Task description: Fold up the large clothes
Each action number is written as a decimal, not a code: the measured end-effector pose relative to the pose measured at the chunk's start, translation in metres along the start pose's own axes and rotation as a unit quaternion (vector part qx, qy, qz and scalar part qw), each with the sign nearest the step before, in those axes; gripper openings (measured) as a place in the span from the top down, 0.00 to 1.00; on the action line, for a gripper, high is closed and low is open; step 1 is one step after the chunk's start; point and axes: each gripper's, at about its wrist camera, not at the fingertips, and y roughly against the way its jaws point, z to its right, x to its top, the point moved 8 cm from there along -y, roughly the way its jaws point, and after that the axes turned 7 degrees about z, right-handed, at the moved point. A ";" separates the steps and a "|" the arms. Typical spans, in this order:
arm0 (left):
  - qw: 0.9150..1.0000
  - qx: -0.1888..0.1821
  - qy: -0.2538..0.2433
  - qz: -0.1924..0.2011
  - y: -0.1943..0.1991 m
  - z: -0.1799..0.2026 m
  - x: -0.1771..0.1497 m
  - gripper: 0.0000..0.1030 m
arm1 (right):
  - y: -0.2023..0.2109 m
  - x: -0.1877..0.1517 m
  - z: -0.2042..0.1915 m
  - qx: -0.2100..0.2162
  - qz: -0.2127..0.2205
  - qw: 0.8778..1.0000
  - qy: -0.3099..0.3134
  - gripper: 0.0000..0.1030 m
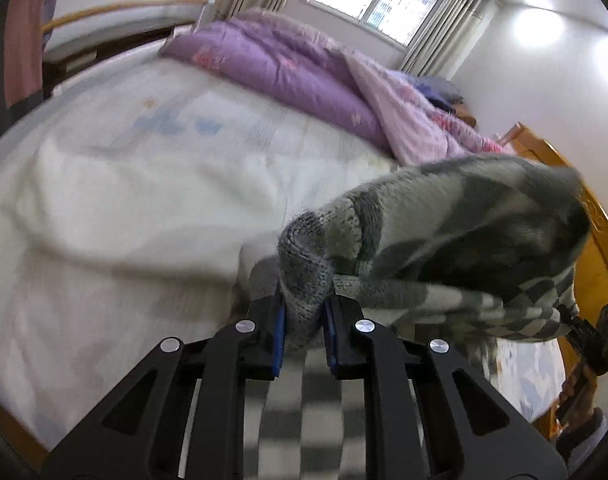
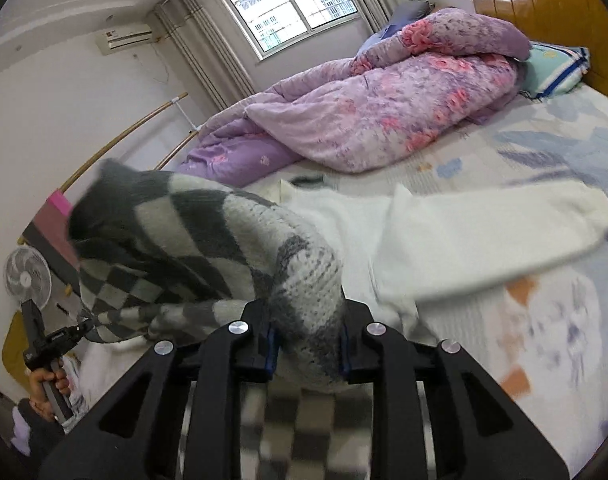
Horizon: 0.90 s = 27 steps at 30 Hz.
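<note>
**Over the bed: checked sweater lifted, folding barely begun**

In the left wrist view, the left gripper (image 1: 303,318) has its fingers clenched on a bunched edge of the grey-and-white checked knitted sweater (image 1: 444,232), which hangs in the air above the near right part of the bed (image 1: 103,280) and stretches off to the right, where the right gripper (image 1: 562,314) pinches its other end. A white fuzzy garment (image 1: 123,192) lies spread on the mattress to the left, and a purple flowered quilt (image 1: 287,64) is heaped along the far side. I judge the task at an early stage: the sweater is held up by two points, not laid flat, and no fold shows in it.

In the right wrist view, the right gripper's fingers are likewise grasping a thick wad of the checked sweater, and the left gripper appears small at the near left, biting the opposite edge. The white garment lies unfolded too, so both pieces remain to be done.

No brand or label can be read; a red mark on the wall air conditioner (image 2: 123,38) is too small to make out.
</note>
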 end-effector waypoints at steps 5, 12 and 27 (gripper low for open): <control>0.998 0.020 0.003 -0.055 0.014 -0.028 -0.093 0.83 | 0.023 -0.086 0.037 -0.040 -0.048 0.998 -0.020 0.71; 0.997 0.044 0.020 -0.058 0.019 -0.038 -0.142 0.71 | 0.040 -0.153 0.062 -0.069 -0.078 0.991 -0.085 0.66; 0.991 -0.018 0.131 -0.016 0.067 0.008 -0.149 0.20 | 0.073 -0.156 0.035 0.054 -0.038 0.950 -0.306 0.36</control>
